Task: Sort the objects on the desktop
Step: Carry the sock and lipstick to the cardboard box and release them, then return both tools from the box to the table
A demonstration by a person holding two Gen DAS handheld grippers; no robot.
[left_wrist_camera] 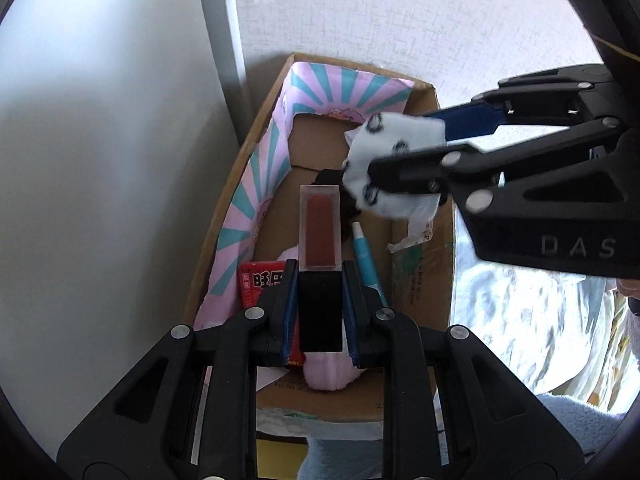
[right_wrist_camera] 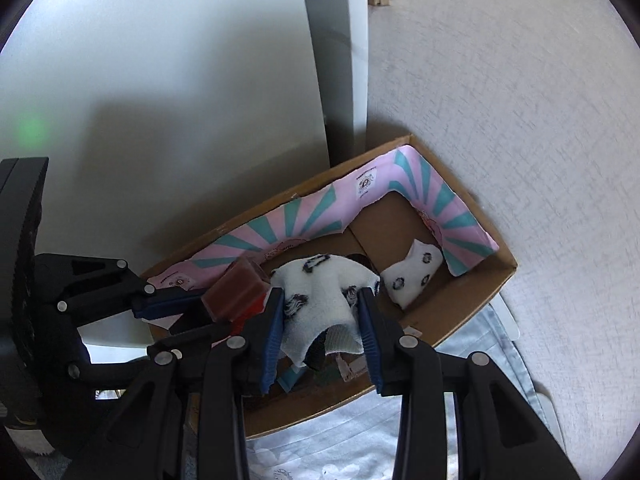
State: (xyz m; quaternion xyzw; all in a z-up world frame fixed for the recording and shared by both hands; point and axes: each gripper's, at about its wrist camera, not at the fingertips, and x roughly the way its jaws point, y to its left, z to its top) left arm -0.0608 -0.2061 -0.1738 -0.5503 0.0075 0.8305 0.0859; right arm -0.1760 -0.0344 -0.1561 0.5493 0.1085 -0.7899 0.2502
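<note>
My left gripper point(left_wrist_camera: 320, 280) is shut on a lip gloss tube point(left_wrist_camera: 320, 236) with a black cap and red fill, held over the open cardboard box point(left_wrist_camera: 224, 216). My right gripper point(right_wrist_camera: 320, 300) is shut on a white sock with dark ring marks point(right_wrist_camera: 316, 292) and holds it above the same box point(right_wrist_camera: 472, 308). In the left wrist view the right gripper point(left_wrist_camera: 392, 160) comes in from the right with the sock point(left_wrist_camera: 376, 148). In the right wrist view the left gripper point(right_wrist_camera: 208, 304) holds the tube point(right_wrist_camera: 236, 288) at the left.
The box holds a second white sock point(right_wrist_camera: 412, 276), a pink and teal striped packet point(left_wrist_camera: 260, 168) along its walls, a red packet point(left_wrist_camera: 264, 280), a teal tube point(left_wrist_camera: 366, 256) and a pink fluffy item point(left_wrist_camera: 324, 372). White walls point(left_wrist_camera: 100, 160) stand behind. A pale patterned cloth point(right_wrist_camera: 360, 448) lies under the box.
</note>
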